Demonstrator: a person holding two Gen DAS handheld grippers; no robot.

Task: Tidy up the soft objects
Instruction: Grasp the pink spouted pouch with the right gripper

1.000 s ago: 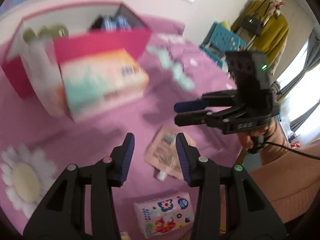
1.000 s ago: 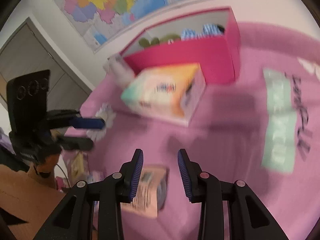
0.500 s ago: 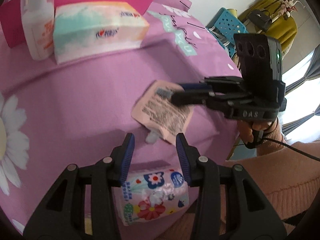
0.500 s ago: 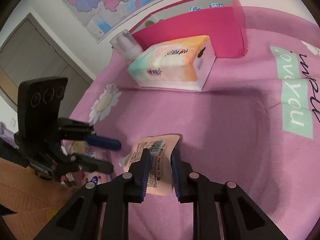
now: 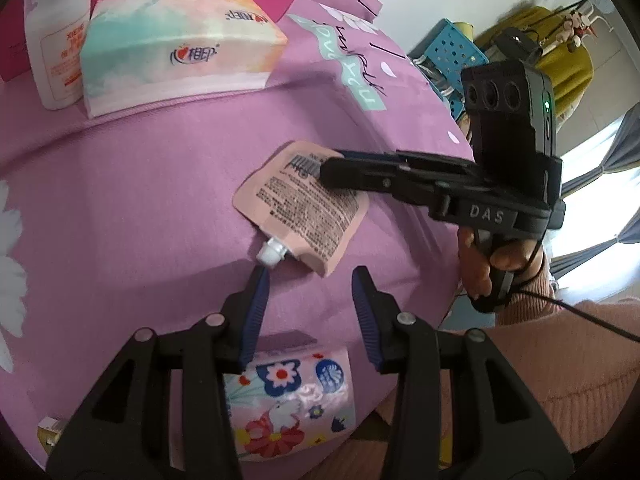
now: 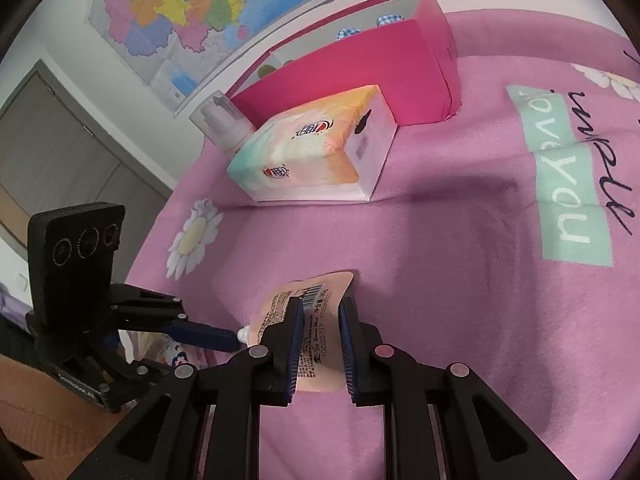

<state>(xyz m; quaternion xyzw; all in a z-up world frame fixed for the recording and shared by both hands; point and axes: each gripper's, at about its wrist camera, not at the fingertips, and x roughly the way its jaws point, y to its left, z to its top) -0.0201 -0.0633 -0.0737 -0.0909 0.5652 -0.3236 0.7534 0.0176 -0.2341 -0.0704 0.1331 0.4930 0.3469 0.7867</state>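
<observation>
A pink spouted pouch (image 5: pixel 298 208) lies on the purple bedspread; it also shows in the right wrist view (image 6: pixel 316 320). My right gripper (image 6: pixel 319 312) is narrowed around the pouch's far edge, its fingers (image 5: pixel 360 168) lying over the barcode end. My left gripper (image 5: pixel 310 276) is open and empty, its left fingertip (image 5: pixel 262 280) next to the pouch's white spout (image 5: pixel 271 252). A floral tissue pack (image 5: pixel 296 396) lies below the left gripper. A pastel tissue box (image 5: pixel 176 56) stands further back.
A pink storage box (image 6: pixel 352 76) holding small items stands behind the tissue box. A white pump bottle (image 5: pixel 54 52) stands at its left. The bed edge (image 5: pixel 440 320) runs near my right hand. A blue crate (image 5: pixel 452 60) stands beyond the bed.
Both grippers have come down toward the pouch. The right gripper has narrowed from wide open onto the pouch's edge. The left gripper has moved up to the spout.
</observation>
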